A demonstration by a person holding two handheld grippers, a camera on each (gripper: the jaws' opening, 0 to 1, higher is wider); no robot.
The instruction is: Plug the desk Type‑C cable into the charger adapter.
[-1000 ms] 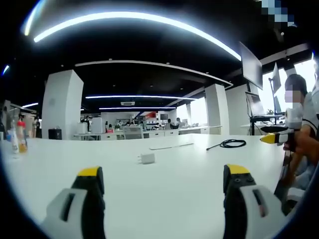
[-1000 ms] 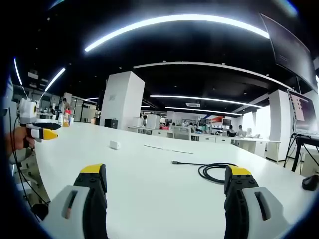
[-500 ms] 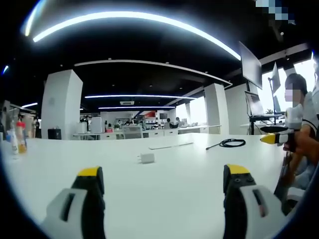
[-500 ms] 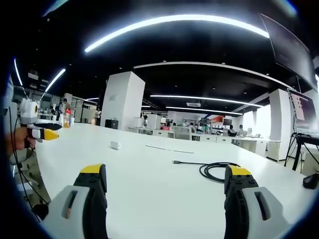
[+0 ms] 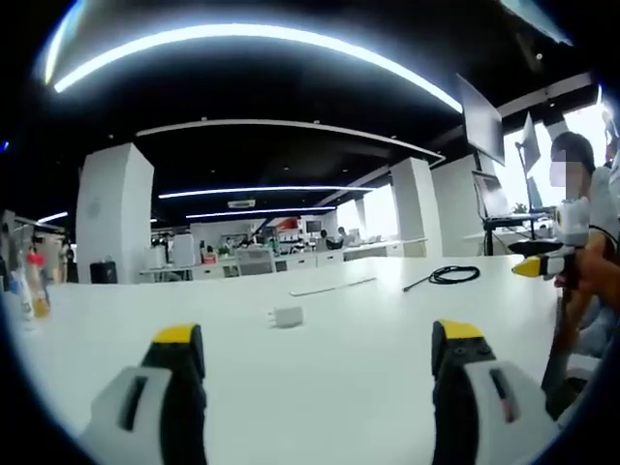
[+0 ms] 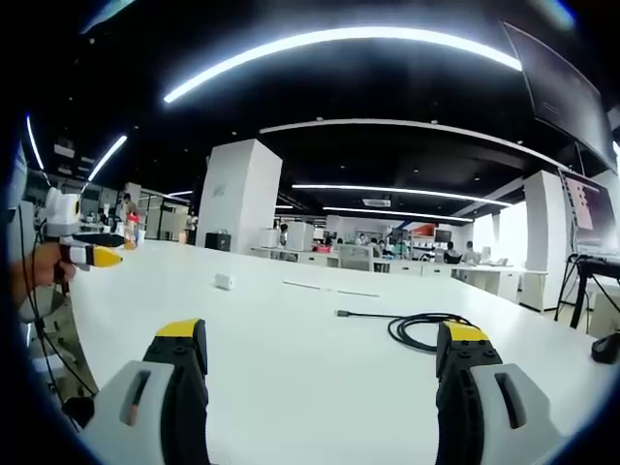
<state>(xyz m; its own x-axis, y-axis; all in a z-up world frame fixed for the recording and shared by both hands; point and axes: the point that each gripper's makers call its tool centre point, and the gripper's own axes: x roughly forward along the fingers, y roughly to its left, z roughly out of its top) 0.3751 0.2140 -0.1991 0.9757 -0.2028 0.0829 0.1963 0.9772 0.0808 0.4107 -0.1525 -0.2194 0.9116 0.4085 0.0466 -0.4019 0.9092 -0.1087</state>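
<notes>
We had both tools up over the white worktop (image 5: 320,378); in the left gripper view the left gripper (image 5: 318,341) stood with its yellow-tipped jaws spread wide and nothing between them, plainly released; in the right gripper view the right gripper (image 6: 324,339) was the same, jaws parted over bare worktop, grasping nothing. The charger adapter (image 5: 287,317), a small white block, lay out on the middle of the worktop, well ahead of the left gripper's jaws; from the other side it (image 6: 224,281) showed as a small white shape nearer the far left edge. The Type‑C cable (image 6: 417,327) lay coiled in a loose black loop toward the right part of the worktop, one straight end running out leftward; in the left gripper view the coil (image 5: 451,275) sat near the far right edge, well apart from the adapter. A thin pale strip (image 5: 332,286) lay between the two, farther back; a bottle (image 5: 37,286) stood at the worktop's left edge.
</notes>
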